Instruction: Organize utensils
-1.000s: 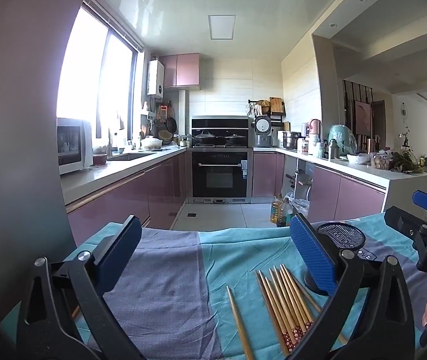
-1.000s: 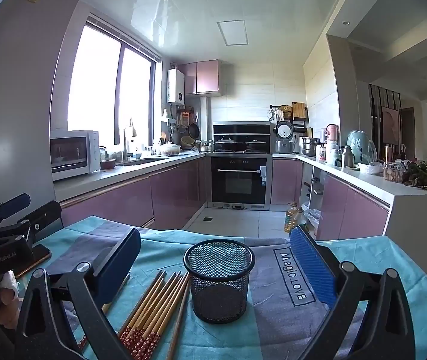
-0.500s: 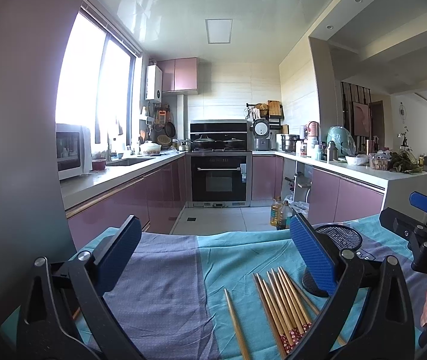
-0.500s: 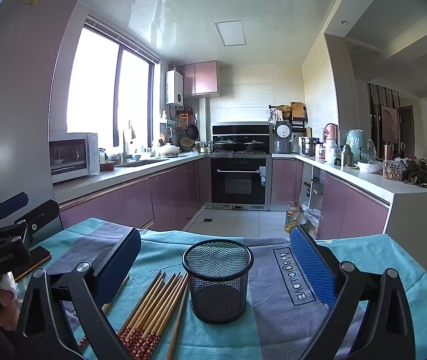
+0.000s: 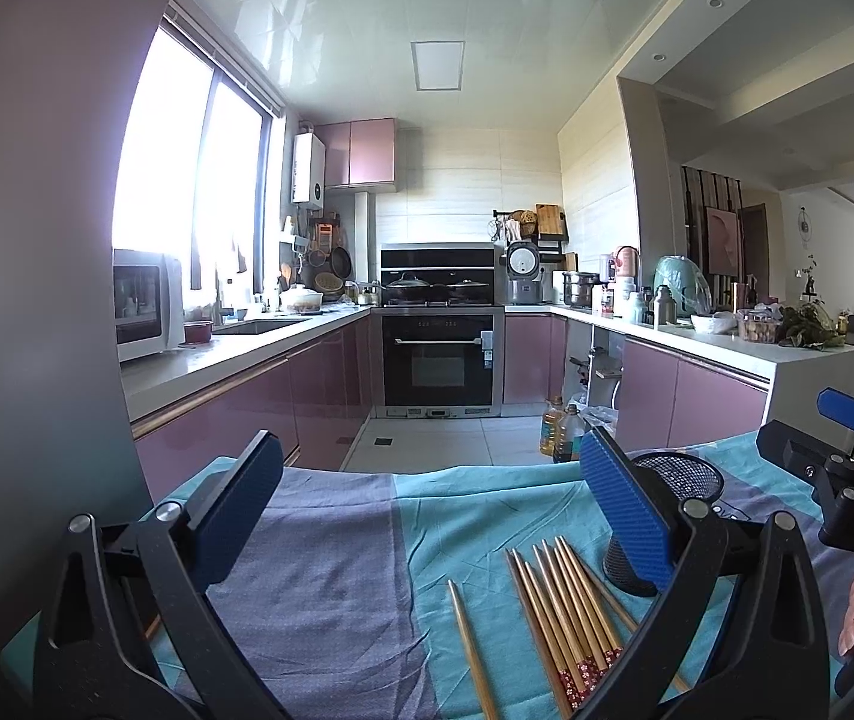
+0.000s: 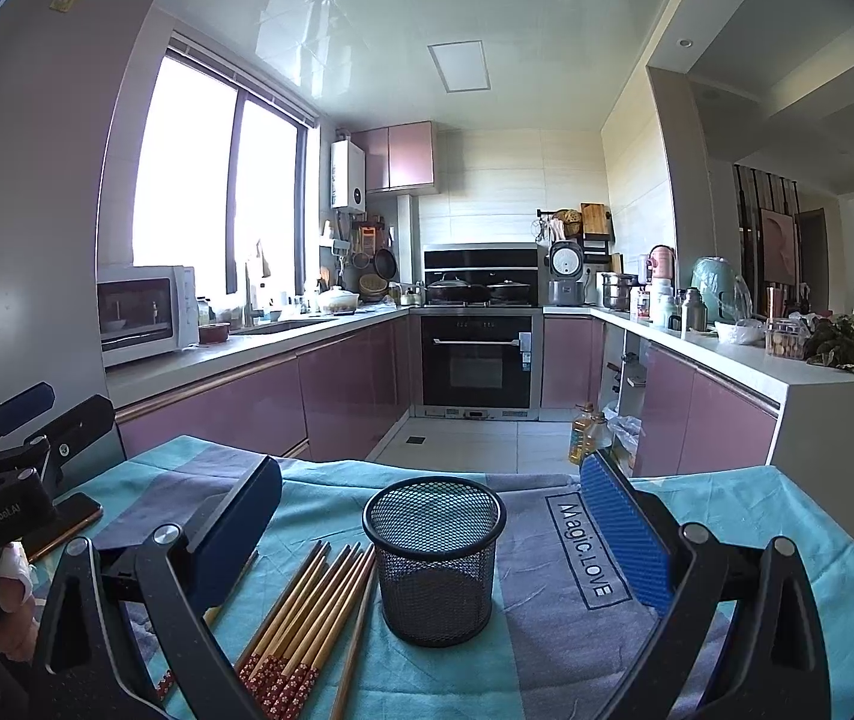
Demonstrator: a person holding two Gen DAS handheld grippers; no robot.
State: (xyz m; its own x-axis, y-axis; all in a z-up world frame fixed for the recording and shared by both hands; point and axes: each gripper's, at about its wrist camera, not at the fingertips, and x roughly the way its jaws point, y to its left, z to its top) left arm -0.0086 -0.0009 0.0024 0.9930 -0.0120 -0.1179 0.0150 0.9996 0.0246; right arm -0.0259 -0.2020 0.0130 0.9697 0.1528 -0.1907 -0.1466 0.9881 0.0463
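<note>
Both tongs gape wide with nothing between the blue pads: left gripper and right gripper hover above the teal-and-grey cloth-covered table, neither touching anything. Bundle of wooden chopsticks with red patterned ends lies flat on the cloth just left of the black wire-mesh cylindrical holder, touching or nearly touching its base on that side (hard to tell which). One loose wooden chopstick lies apart, further toward the left edge. Long axes run roughly near-to-far, patterned ends toward the near edge, tips fanned slightly toward the holder.

From the left gripper the bundle sits low and right of centre, partly under its right finger; from the right gripper it is low and left, under the left finger. Left looks marginally nearer the loose stick, right is squared on the holder. Judgement: nothing sorted yet; the pick needs jaws closing across the sticks' width.
</note>
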